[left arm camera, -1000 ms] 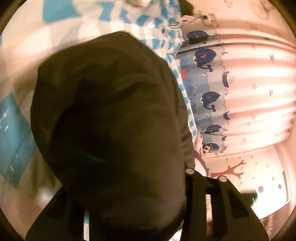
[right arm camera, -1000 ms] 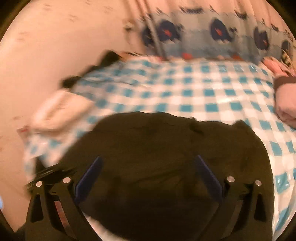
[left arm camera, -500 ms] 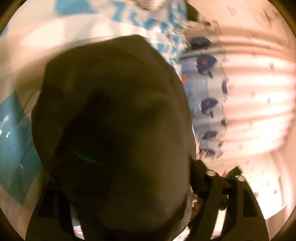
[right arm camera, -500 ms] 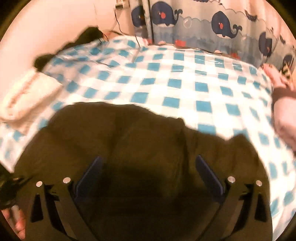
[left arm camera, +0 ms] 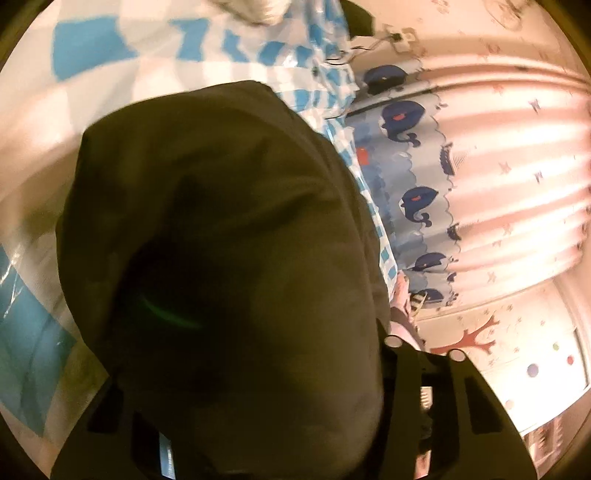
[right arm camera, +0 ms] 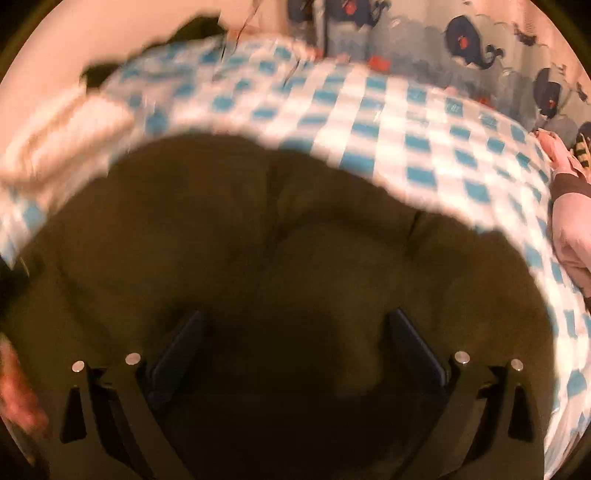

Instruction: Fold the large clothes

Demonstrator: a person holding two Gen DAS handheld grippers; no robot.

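A large dark olive-black garment (right arm camera: 258, 258) lies bunched on the blue-and-white checked bed cover (right arm camera: 406, 122). My right gripper (right arm camera: 293, 347) is open just above the cloth, its blue pads (right arm camera: 177, 350) wide apart with nothing between them. In the left wrist view the same garment (left arm camera: 221, 240) drapes over my left gripper (left arm camera: 258, 424) and hides its fingers, so its state does not show.
A white folded cloth (right arm camera: 62, 125) lies at the bed's left edge. Pink folded clothes (right arm camera: 572, 229) sit at the right edge. A whale-print curtain (left arm camera: 413, 155) hangs behind the bed. A dark item (right arm camera: 192, 29) lies at the far corner near a wall socket (left arm camera: 402, 37).
My right gripper has moved forward and lower over the garment, which now fills more of its view. The left view has shifted only slightly, with the garment still draped over the gripper.
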